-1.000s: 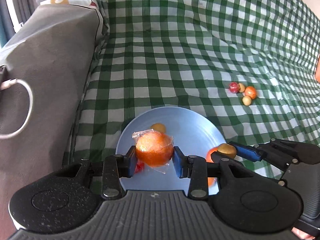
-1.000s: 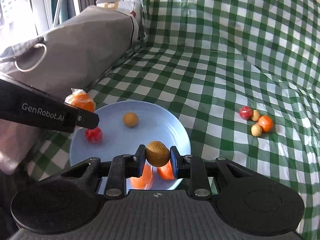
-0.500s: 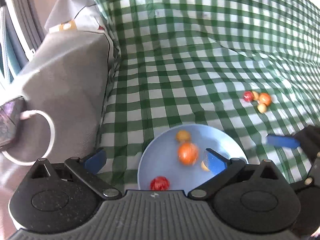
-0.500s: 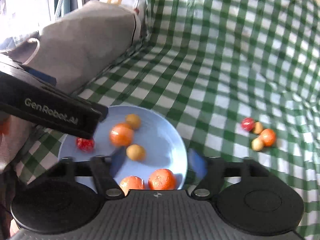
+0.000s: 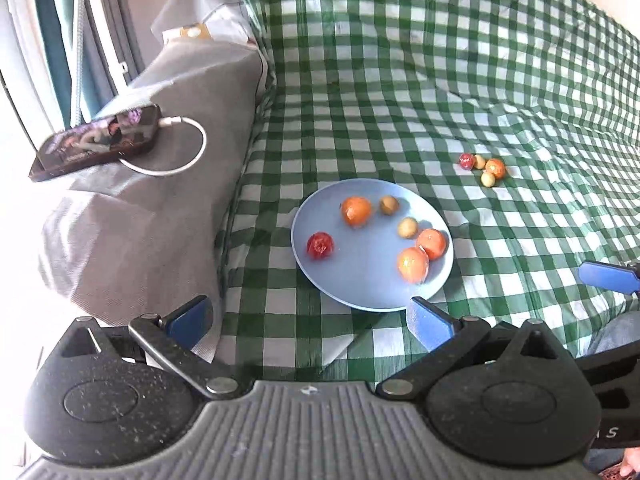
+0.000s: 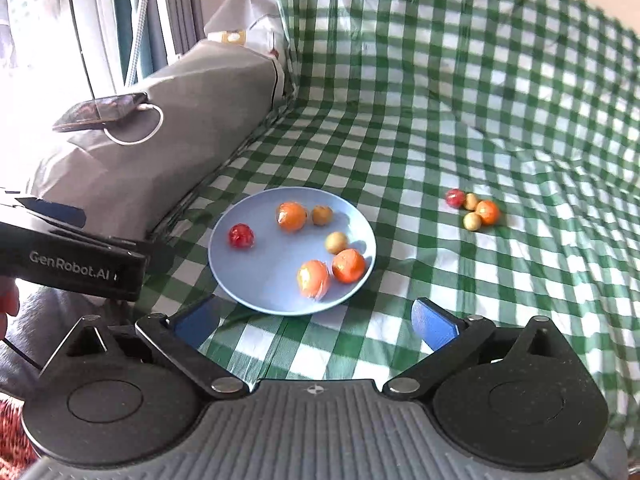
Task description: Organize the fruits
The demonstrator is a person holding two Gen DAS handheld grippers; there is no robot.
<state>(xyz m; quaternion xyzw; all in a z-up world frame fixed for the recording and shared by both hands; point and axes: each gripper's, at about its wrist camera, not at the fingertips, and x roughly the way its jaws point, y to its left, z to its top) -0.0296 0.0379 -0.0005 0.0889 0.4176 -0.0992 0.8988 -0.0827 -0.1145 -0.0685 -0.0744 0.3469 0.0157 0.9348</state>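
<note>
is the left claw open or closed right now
Open. In the left wrist view the left claw has its blue fingers spread wide with nothing between them, hovering short of the blue plate.

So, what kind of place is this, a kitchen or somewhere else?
Probably a bedroom or living room, not a kitchen. The blue plate sits on a soft, wrinkled checked cloth, beside a grey cushion with a charging phone on it.

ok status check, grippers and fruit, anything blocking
Left gripper and right gripper open, empty. Six fruits on blue plate; four fruits loose on checked cloth. Path looks clear.
</note>
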